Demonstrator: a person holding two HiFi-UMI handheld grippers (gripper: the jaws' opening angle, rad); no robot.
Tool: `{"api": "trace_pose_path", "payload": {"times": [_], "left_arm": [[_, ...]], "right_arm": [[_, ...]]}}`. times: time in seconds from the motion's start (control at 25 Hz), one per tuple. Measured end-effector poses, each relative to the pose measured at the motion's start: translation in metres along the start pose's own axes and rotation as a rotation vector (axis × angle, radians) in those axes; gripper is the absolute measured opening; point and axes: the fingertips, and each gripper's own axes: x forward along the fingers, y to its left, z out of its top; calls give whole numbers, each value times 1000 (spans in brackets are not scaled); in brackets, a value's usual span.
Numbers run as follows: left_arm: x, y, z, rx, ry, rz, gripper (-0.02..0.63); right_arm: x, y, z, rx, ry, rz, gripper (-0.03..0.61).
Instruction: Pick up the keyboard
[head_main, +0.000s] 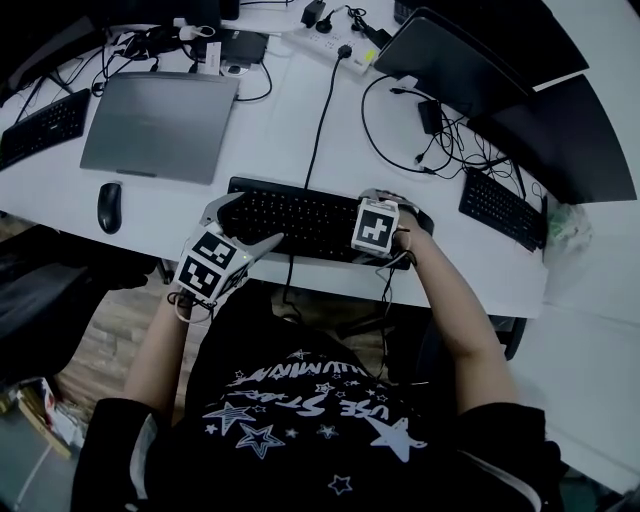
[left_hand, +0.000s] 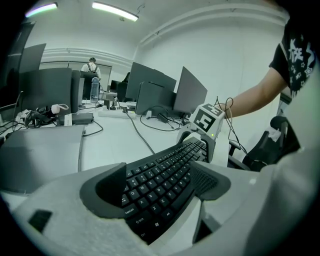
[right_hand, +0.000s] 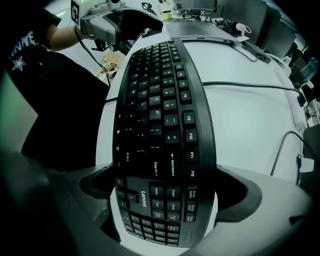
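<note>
With left gripper (left_hand: 160, 185) and right gripper (right_hand: 170, 192) both clenched on the black curved plastic keyboard (head_main: 295, 215) at frame centre, raise evenly, level, minding the black cable (head_main: 322, 110) above.

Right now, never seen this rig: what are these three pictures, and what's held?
No robot: a person holds a two-fingered gripper in each hand. The head view looks down from a camera on the person's head; the other two cameras ride on the grippers. The left gripper and the right gripper each have their fingers closed on one end of the black keyboard, at the near edge of the white table. Whether it is lifted yet, I can't tell. Also there: a closed laptop, a mouse, monitors.
</note>
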Motion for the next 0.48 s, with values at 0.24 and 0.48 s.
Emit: {"api": "trace_pose_path", "payload": {"times": [0.24,0.48], "left_arm": [[4,-3,0,35,13,12,397],[2,-2,5,102,30,31,397]], "right_arm": [[-1,3,0,-1,26,-4,577],[-7,3,2,-4,11,-67,577]]}}
